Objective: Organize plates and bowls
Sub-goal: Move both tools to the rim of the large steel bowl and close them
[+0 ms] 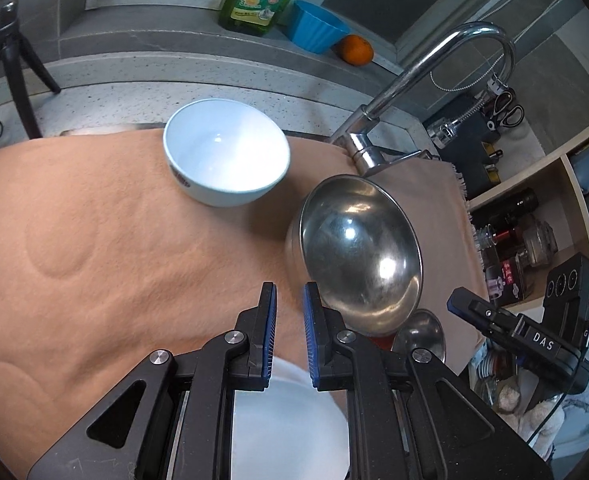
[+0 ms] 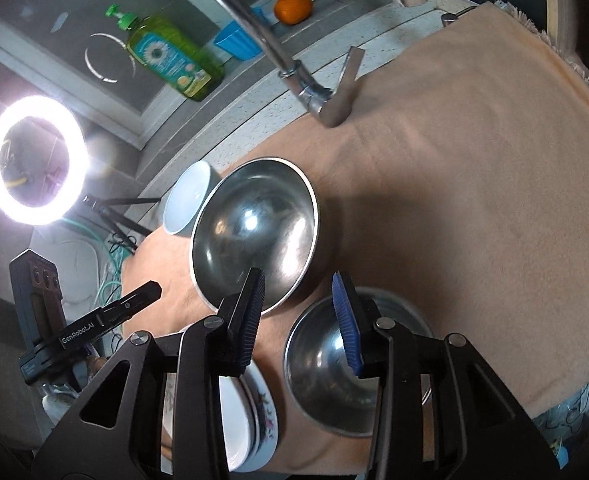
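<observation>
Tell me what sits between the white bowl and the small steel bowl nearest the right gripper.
The large steel bowl stands between the white bowl and the small steel bowl, overlapping the white one in the right wrist view.

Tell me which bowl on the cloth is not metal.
The white bowl, near the counter's back edge. The large steel bowl beside it and the smaller steel bowl are both shiny metal.

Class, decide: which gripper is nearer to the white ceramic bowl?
Left. The left gripper faces the white ceramic bowl across bare towel; from the right gripper, a steel bowl stands between.
</observation>
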{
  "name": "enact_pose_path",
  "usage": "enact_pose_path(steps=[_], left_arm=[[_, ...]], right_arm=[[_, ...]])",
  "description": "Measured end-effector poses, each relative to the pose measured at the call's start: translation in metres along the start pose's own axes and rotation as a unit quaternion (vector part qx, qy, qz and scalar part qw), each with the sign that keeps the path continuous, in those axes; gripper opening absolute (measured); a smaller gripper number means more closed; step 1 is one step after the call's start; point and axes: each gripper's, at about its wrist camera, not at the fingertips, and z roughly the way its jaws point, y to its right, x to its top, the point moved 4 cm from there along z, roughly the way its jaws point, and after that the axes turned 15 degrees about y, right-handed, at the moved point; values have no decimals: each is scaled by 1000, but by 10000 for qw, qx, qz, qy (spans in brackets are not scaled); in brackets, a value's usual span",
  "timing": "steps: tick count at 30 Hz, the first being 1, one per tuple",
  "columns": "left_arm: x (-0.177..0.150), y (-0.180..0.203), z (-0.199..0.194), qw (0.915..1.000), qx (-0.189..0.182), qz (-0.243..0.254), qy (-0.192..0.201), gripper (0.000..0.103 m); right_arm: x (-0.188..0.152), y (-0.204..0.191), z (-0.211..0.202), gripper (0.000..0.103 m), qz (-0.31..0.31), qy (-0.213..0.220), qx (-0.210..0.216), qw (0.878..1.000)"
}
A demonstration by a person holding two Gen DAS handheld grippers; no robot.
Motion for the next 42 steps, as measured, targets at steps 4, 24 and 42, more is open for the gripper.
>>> enact_pose_path(steps=[4,24,42], left_arm=[[4,3,9,10000,-26,-8,-47,12],[13,6,43,9996,36,56,-283,12],[11,9,52,9991,-9,186,-373,12]], right_arm=[[4,6,7,37,58,18,-56,10000],[13,11,48,35,67,-231,-192,9995],[11,10,60,13,31,-326,-290,9990]])
